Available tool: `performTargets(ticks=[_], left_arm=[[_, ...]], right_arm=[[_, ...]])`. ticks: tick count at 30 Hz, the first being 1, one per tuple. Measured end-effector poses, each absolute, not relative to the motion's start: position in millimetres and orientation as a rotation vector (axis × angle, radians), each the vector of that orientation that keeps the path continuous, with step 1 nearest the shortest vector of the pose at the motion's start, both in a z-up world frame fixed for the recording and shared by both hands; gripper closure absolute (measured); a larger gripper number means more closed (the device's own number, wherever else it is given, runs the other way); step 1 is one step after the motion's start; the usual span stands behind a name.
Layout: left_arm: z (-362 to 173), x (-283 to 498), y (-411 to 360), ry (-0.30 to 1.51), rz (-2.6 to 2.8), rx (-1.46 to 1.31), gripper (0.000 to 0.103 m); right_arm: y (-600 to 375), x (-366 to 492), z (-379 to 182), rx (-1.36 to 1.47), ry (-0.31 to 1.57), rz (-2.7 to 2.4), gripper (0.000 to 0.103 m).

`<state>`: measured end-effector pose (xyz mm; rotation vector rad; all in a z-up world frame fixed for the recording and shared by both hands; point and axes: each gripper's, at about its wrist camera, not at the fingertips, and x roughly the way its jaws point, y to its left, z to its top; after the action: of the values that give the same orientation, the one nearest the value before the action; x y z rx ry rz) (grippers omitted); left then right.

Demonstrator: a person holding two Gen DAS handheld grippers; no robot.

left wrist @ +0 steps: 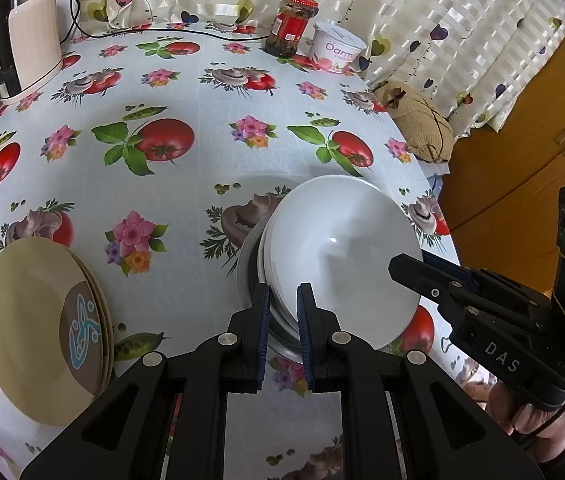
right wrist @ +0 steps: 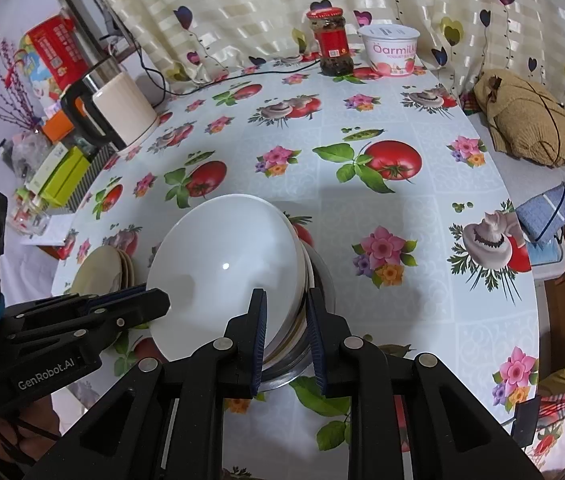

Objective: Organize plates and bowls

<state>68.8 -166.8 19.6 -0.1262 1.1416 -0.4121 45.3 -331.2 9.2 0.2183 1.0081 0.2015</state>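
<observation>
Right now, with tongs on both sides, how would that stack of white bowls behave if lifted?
The stack of glossy white bowls looks glazed, so probably slippery and breakable. Nested over a metal bowl, it is likely heavy. Held only at the rims by the left tongs and right tongs, it might tilt.

Glossy white ceramic bowls (left wrist: 342,256) nest in a shiny metal one (right wrist: 318,280) — on a smooth, printed plastic tablecloth (left wrist: 202,168).

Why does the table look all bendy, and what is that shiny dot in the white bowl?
Left wrist view: the fisheye lens curves the table and darkens the corners; the dot is light glinting in the bowl, with a soft grey shadow beside it. Right wrist view: same bend, same glint on the bowl, and a shadow on the cloth to its right.
</observation>
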Motion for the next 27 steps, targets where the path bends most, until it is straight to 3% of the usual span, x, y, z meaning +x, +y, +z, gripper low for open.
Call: performTargets(ticks=[16,17,19,27], left_arm=[[20.6,69.0,-166.6,1.132,-0.415,-0.131,0.089],[20.2,68.1,-167.6,1.132,-0.415,-0.131,0.089],[20.8,68.0,-167.5,1.131,-0.416,-0.131,0.089],[24.5,69.1,-165.3,1.131,-0.421,-0.136,0.089]], right_arm=[[-335.2,48.1,15.6,0.216,0.972,0.191,0.073],[-335.4,49.0,16.1,0.208,0.965,0.188,0.074],[-335.6,47.6,16.9,0.207,0.964,0.192,0.09],[-338.2,47.0,16.2,0.214,0.969,0.189,0.093]])
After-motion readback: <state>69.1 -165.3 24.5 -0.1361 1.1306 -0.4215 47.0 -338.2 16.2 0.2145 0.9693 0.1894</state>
